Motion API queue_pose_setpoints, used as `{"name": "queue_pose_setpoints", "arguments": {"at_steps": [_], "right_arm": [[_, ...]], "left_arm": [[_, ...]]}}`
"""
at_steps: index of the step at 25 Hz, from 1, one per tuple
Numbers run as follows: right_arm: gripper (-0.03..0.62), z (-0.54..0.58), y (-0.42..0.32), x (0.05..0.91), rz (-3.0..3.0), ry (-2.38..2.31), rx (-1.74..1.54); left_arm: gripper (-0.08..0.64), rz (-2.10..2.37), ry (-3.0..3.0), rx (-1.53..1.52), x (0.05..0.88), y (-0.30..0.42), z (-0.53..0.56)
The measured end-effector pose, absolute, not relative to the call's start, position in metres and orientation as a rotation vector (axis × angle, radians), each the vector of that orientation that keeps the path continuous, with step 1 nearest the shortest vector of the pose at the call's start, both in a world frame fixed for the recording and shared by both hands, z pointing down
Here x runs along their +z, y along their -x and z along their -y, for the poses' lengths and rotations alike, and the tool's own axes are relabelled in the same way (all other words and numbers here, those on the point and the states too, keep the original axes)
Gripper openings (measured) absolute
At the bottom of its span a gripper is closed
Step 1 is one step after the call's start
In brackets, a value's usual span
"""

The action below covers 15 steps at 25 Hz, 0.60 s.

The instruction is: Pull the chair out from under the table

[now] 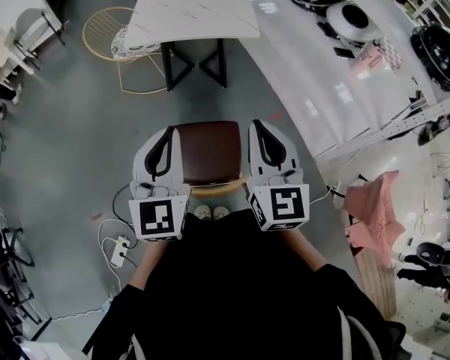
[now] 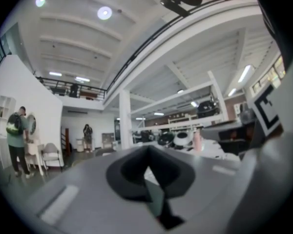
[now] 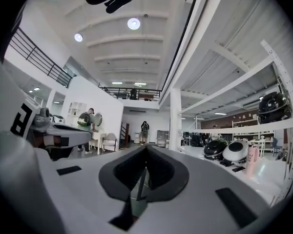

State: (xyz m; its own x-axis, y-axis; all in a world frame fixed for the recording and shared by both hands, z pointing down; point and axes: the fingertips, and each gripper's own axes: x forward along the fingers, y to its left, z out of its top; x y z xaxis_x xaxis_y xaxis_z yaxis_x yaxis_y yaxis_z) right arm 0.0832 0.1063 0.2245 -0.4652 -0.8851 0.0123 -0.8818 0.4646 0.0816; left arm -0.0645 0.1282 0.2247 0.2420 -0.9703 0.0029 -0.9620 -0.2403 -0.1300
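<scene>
**A tall white hall around me**

Under me the floor (image 1: 60, 148) is smooth grey, with a white power strip (image 1: 120, 250) and loose cables lying on it to my left. A yellow wire chair (image 1: 109, 32) stands further off on that side. Along my right runs a long white counter (image 1: 315, 81) carrying round black and white appliances (image 1: 352, 19). A pink cloth (image 1: 371, 212) is draped near its close end. Looking level, I see a high white ceiling (image 3: 122, 48) with round lamps (image 3: 133, 23) and a white column (image 3: 175, 116). A railed mezzanine (image 3: 132, 94) runs above a white wall (image 3: 95, 101). A person with a green backpack (image 3: 85, 118) stands beside a pale seat (image 3: 109, 141).
</scene>
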Motion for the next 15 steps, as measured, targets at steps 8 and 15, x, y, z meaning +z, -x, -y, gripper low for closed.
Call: {"name": "queue_pose_setpoints", "arguments": {"at_steps": [8, 15], "right_arm": [[0.02, -0.1036, -0.0792, 0.2216, 2.645, -1.587, -0.105], [0.02, -0.1028, -0.0764, 0.2229, 2.648, -1.569, -0.123]], "left_arm": [[0.008, -1.871, 2.398, -0.143, 0.2248, 0.066, -0.1268], [0.008, -1.862, 2.393, -0.119, 0.22, 0.0634, -0.1241]]}}
